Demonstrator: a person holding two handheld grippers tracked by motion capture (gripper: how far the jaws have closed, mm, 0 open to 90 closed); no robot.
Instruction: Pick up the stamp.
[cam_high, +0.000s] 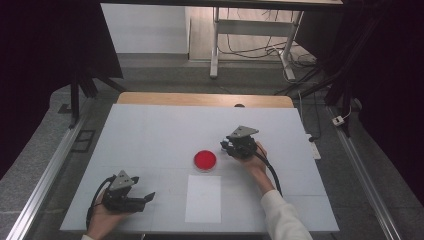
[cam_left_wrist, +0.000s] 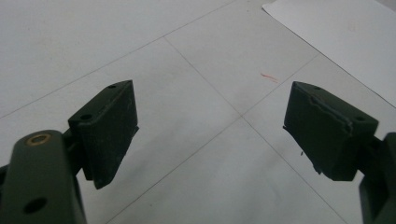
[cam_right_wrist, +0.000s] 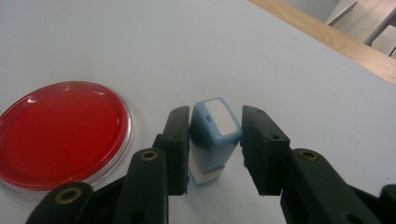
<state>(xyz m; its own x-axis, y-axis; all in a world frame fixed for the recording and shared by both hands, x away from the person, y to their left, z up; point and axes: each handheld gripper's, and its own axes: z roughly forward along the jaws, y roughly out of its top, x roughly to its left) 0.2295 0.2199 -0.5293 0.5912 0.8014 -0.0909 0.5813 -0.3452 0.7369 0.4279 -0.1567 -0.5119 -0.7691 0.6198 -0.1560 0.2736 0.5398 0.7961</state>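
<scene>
Just right of the red dish on the bench, the stamp stands between the right gripper's narrowed jaws, touching one; the left gripper gapes empty.

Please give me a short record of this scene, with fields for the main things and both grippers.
work surface: white table
stamp: small light-blue stamp, upright, between the right gripper's jaws
stamp grip: left jaw at its side; small gap at the right jaw
ink pad: round red dish, just left of the stamp
paper: white sheet, near the table's front edge
right gripper: at the stamp
left gripper: jaws wide apart, nothing between them
</scene>
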